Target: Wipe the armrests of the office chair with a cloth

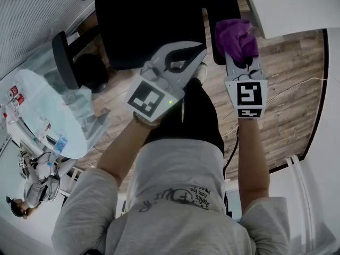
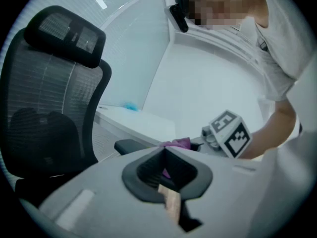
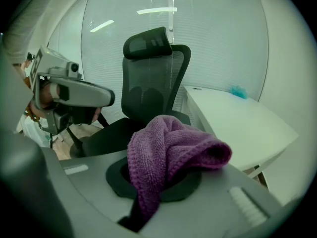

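Head view, near to far: I hold my left gripper [image 2: 163, 150] at 12 o'clock, jaws pressed together, empty. At 1 o'clock my right gripper [image 1: 245, 70] pinches the purple cloth [image 3: 168, 148] against an armrest [image 1: 220, 7]. Beyond, at 12 o'clock, is the office chair [image 1: 149, 20].

Purple cloth [image 3: 168, 148], black mesh chair [image 3: 148, 83], white desk [image 3: 237, 118], brown wood-grain floor [image 1: 287, 62]

wood-plank floor [image 1: 289, 68], a white desk [image 3: 237, 118] beside a pale glass wall [image 3: 223, 38] with blinds.
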Demonstrator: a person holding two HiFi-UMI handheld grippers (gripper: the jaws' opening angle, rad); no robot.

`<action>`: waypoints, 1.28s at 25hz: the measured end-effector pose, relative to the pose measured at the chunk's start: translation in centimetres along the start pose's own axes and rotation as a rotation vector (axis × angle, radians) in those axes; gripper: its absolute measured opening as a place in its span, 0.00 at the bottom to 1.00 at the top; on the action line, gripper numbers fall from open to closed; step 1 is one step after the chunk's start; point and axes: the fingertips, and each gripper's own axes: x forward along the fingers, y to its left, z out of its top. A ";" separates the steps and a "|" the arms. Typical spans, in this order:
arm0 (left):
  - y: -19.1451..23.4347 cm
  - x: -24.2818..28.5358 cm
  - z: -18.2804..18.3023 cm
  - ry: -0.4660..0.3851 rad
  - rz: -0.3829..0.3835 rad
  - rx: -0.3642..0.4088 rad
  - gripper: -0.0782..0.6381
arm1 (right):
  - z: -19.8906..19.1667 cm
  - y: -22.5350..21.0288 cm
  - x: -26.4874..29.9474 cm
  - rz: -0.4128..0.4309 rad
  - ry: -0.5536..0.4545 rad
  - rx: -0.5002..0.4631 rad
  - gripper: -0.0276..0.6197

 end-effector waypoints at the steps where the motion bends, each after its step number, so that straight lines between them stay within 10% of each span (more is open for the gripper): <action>1: -0.1 0.0 0.0 0.001 -0.001 0.000 0.11 | -0.6 0.5 -0.7 0.003 0.003 0.005 0.09; 14: -0.2 0.0 -1.0 0.030 -0.004 0.008 0.11 | -4.1 3.3 -4.6 0.040 0.036 0.039 0.09; 32: 0.6 -1.0 -1.6 0.035 0.017 -0.006 0.11 | 1.6 -0.7 2.6 0.047 0.034 -0.041 0.09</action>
